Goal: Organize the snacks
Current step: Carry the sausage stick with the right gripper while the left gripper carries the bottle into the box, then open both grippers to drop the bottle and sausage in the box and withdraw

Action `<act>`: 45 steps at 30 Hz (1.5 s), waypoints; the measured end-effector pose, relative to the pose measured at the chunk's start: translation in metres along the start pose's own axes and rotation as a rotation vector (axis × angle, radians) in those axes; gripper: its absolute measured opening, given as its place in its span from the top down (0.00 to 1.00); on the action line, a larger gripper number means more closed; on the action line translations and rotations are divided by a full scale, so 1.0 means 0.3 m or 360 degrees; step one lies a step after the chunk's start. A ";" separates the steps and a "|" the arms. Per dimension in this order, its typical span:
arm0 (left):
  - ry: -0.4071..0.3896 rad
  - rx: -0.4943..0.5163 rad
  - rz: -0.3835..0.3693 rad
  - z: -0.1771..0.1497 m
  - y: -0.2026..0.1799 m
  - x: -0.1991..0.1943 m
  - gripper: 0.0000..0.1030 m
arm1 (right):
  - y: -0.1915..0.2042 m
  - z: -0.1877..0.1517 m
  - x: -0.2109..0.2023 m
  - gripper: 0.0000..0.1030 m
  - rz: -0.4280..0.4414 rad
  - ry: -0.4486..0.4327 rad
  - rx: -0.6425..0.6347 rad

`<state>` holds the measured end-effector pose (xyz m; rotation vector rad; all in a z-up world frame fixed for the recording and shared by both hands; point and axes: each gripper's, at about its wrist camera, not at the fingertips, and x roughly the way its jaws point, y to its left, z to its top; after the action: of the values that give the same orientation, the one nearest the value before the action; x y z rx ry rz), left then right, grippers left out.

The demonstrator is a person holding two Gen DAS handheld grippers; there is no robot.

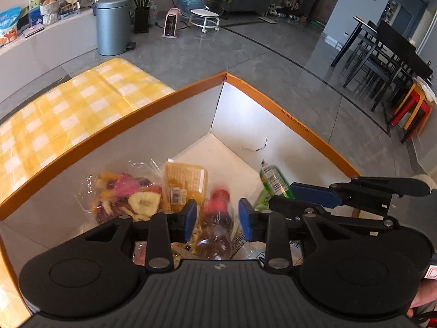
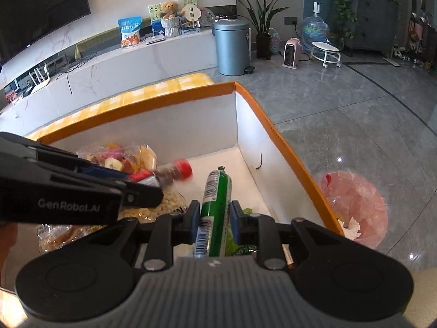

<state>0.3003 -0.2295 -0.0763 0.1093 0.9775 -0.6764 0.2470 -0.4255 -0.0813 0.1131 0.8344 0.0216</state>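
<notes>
An orange-rimmed cardboard box (image 1: 153, 106) with white inner walls holds the snacks. My left gripper (image 1: 217, 217) is open inside it; a red-capped drink bottle (image 1: 217, 224) lies blurred between its blue pads, apart from them. A bag of dried fruit chips (image 1: 128, 194) and a yellow packet (image 1: 185, 186) lie on the box floor to the left. My right gripper (image 2: 212, 220) is shut on a green tube-shaped snack pack (image 2: 215, 205) over the box's right side. The green pack also shows in the left wrist view (image 1: 273, 183). The bottle (image 2: 179, 170) shows in the right wrist view too.
The box (image 2: 286, 147) sits on a yellow checked cloth (image 1: 68, 109). A pink plastic bag (image 2: 355, 205) lies on the grey floor beside the box. A blue bin (image 2: 232, 46), a potted plant and a small heater stand farther back. Dark table and chairs (image 1: 382, 52) stand at right.
</notes>
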 end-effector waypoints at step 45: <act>-0.1052 -0.0268 0.0824 -0.439 -0.131 -0.792 0.00 | 0.391 -0.127 -0.664 0.03 0.0063 -0.0691 -0.0304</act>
<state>0.0930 -0.0969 0.0455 -0.0147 0.3350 -0.1229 0.0880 -0.3181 0.0529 -0.0460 0.3935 0.1099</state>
